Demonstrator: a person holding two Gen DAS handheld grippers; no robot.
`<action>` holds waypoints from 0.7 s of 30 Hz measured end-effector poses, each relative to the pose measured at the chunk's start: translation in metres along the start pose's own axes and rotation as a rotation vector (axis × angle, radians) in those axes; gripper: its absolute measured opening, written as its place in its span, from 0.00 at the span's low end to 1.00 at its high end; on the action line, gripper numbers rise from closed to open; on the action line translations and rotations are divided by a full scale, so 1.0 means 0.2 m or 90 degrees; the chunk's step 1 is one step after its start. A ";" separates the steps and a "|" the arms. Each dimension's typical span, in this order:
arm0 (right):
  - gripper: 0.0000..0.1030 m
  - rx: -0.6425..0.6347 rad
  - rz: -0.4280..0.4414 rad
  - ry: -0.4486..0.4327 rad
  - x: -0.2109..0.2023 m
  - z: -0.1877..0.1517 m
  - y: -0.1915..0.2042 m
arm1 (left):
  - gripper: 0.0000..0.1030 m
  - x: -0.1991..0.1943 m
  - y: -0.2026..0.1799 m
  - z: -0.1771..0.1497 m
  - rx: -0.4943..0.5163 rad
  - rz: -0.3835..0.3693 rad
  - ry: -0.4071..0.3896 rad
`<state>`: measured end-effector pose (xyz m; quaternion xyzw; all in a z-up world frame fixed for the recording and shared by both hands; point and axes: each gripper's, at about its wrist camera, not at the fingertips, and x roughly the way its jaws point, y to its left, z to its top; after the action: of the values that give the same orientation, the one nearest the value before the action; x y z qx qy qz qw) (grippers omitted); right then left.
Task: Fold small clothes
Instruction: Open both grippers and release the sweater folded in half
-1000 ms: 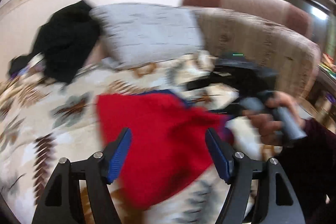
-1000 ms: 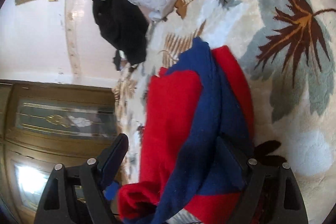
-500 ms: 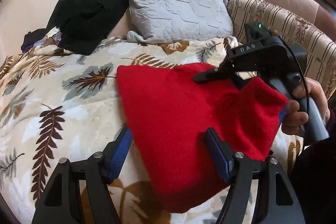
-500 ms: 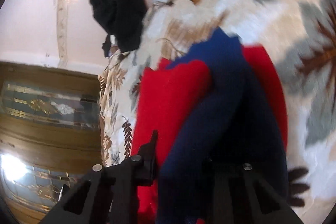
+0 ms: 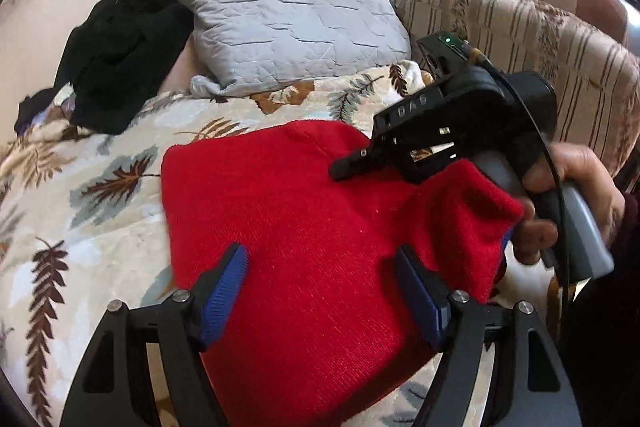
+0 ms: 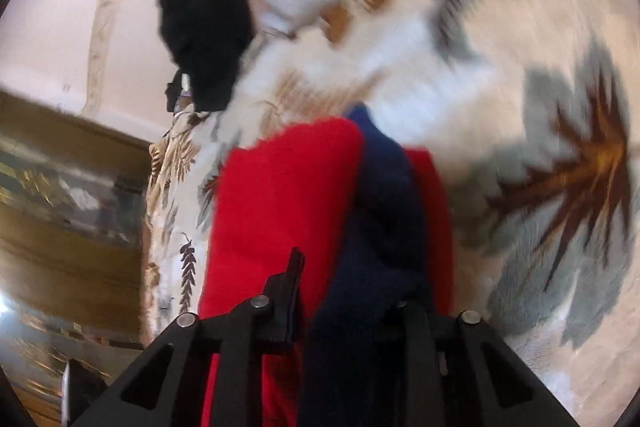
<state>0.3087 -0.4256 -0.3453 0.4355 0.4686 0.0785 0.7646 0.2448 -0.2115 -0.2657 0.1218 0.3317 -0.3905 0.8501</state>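
A red knit garment with a dark blue lining lies on the leaf-patterned blanket. My left gripper is open and hovers just above its near part, blue pads on either side. My right gripper is shut on the garment's right edge, pinching red and blue layers; in the left wrist view it holds that edge lifted above the blanket at the right.
A grey quilted pillow and a heap of black clothing lie at the back of the blanket. A striped sofa arm rises at the right. A wooden door shows in the right wrist view.
My right gripper has closed on the garment's edge and lifted it. The red garment now lies spread under my left gripper, which stayed open.
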 end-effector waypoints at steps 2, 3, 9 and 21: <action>0.36 0.014 -0.017 -0.004 -0.06 0.00 0.02 | 0.74 -0.05 0.03 0.01 -0.017 -0.016 -0.001; 0.37 0.013 -0.022 -0.019 -0.11 0.00 0.04 | 0.74 -0.08 0.06 0.01 -0.029 -0.023 -0.005; 0.39 -0.075 0.008 -0.084 -0.34 -0.09 0.25 | 0.74 -0.27 0.23 0.01 -0.064 0.019 -0.049; 0.36 -0.047 -0.113 0.030 -0.23 -0.33 0.09 | 0.79 -0.16 0.25 -0.12 -0.057 0.089 0.036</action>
<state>0.2363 -0.3996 -0.3149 0.3619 0.5200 0.0382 0.7728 0.2562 -0.1477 -0.2641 0.1177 0.3636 -0.3110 0.8702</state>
